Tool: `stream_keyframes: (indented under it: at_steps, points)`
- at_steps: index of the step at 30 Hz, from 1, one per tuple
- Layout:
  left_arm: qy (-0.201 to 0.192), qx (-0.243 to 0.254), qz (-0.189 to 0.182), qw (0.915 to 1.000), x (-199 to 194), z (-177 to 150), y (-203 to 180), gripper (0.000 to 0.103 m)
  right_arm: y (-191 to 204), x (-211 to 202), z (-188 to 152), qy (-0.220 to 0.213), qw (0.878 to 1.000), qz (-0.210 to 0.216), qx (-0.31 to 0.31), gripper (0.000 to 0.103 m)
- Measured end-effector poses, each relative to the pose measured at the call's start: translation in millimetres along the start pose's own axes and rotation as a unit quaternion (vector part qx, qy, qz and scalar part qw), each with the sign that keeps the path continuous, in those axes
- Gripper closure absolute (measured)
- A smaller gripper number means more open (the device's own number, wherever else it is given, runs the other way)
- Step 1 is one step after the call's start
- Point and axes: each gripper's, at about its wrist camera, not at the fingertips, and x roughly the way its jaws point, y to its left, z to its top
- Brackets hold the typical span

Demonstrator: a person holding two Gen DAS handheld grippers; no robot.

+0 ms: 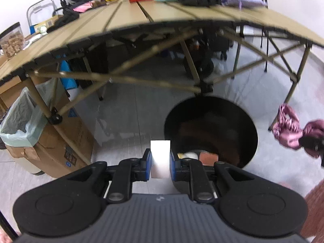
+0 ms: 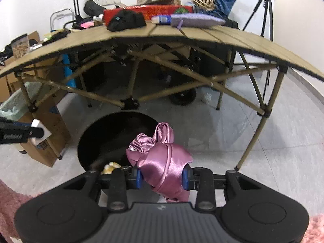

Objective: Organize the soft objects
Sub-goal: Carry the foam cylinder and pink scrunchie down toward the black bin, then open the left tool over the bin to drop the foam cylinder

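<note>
My left gripper point(image 1: 160, 154) is shut on a white block point(image 1: 160, 158), just left of a round black bin point(image 1: 210, 131) on the floor. At the right edge of that view hangs a pink satin cloth point(image 1: 289, 129) from my right gripper point(image 1: 311, 144). In the right wrist view my right gripper point(image 2: 162, 175) is shut on the pink satin cloth point(image 2: 162, 162), held over the near right rim of the black bin point(image 2: 113, 141). A yellow plush point(image 2: 110, 167) lies inside the bin. On the folding table point(image 2: 202, 34) lie a black soft item point(image 2: 125, 20) and a purple pad point(image 2: 196, 21).
A cardboard box point(image 1: 60, 133) with a green-lined bag point(image 1: 18, 119) stands left of the bin. The table's crossed legs point(image 2: 129, 103) stand just behind the bin. A red box point(image 2: 147, 10) lies at the table's back, and a tripod point(image 2: 265, 10) stands at the right.
</note>
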Motion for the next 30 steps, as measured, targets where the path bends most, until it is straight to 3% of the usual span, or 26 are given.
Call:
stream_keyframes:
  at_steps: [14,30]
  points:
    - [0.068,0.007,-0.001,0.9977,38.9,-6.6,-6.4,0.085,-33.8,33.3,-3.6,0.028,0.998,-0.034,0.038,0.069]
    - [0.083,-0.004,-0.028,0.9961,64.4,23.8,-38.8,0.085,-35.9,46.4,-4.5,0.037,0.997,-0.051,0.041,0.069]
